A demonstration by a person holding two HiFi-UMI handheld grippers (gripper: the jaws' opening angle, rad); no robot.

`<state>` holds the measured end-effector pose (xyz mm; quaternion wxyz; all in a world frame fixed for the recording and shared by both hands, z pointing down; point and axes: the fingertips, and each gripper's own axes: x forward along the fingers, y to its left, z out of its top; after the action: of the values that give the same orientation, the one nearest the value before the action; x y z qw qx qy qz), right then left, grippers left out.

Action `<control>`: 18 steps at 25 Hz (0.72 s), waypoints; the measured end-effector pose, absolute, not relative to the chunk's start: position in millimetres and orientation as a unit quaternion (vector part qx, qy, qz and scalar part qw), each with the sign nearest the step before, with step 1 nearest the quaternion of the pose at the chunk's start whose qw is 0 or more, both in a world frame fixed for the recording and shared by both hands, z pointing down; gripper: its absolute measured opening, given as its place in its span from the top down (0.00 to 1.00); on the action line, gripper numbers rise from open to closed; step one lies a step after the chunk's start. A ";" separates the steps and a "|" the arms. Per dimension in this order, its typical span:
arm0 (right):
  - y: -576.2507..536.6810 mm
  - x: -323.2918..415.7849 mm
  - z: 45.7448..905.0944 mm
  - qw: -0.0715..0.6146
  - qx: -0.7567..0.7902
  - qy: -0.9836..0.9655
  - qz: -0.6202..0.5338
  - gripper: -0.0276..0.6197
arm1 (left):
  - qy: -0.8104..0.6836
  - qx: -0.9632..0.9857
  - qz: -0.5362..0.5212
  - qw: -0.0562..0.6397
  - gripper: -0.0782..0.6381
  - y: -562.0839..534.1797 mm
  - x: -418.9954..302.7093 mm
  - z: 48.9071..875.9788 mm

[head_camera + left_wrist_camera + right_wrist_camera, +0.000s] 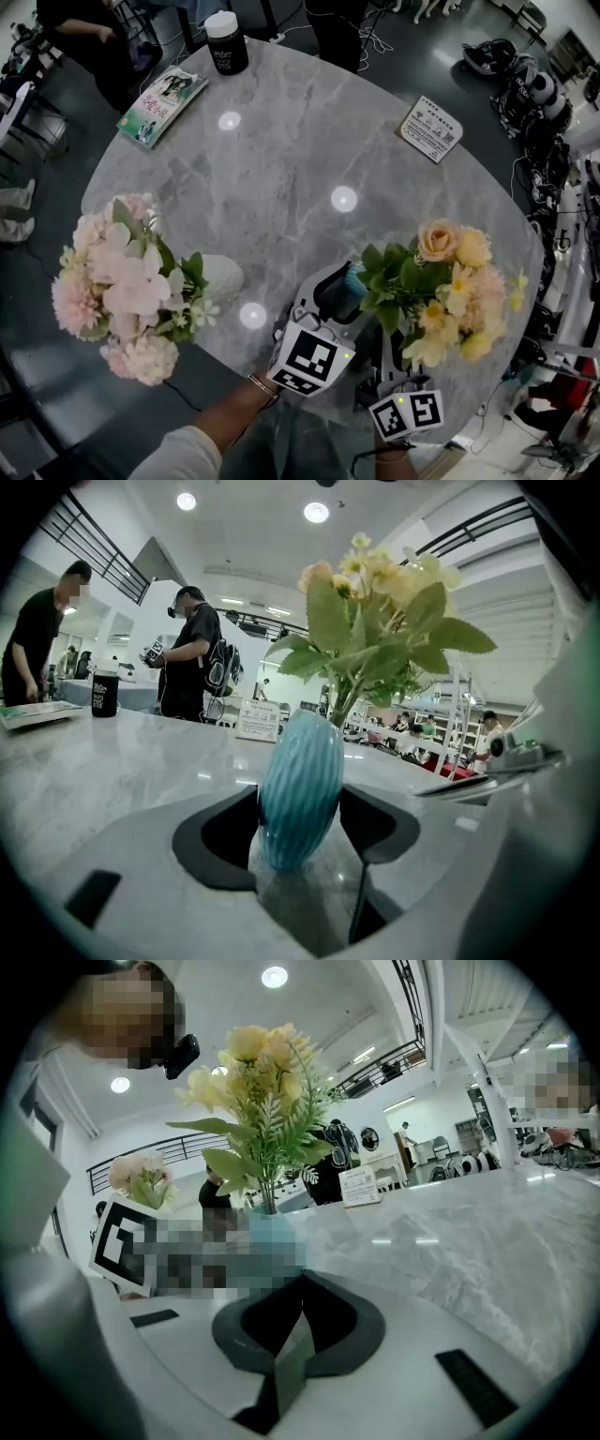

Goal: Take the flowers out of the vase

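Observation:
Yellow flowers (445, 281) stand in a ribbed teal vase (300, 794) on the round marble table (281, 159), near its front right edge. My left gripper (300, 803) reaches in from the front, and its dark pads (225, 832) lie against both sides of the vase's belly. The green stems (349, 700) rise from the vase's mouth. My right gripper (292, 1340) hangs just behind and to the right of the left one, under the blooms. It is shut with nothing in it and points at the bouquet (258, 1072). In the head view the flowers hide its jaws.
Pink flowers (131, 291) in a white vase (222, 277) stand at the table's front left. At the far side lie a book (161, 96), a black cup with a white lid (226, 42) and a printed card (431, 128). People (192, 653) stand beyond the table.

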<state>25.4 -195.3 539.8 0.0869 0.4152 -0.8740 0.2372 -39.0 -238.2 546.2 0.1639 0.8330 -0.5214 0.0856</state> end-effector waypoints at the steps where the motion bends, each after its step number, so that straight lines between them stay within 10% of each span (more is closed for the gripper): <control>1: -197.3 24.7 538.2 0.084 0.412 -0.877 0.232 0.95 | -0.520 0.833 0.086 0.166 0.51 -237.2 -38.4 548.0; 18: -224.4 -2.6 494.6 0.016 0.348 -0.922 0.171 0.79 | -0.516 0.835 0.087 0.167 0.51 -235.7 -38.1 549.8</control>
<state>-2.6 -224.4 494.6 0.0159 0.3476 -0.9218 0.1708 -38.1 -235.7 549.8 0.1670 0.8355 -0.5163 0.0869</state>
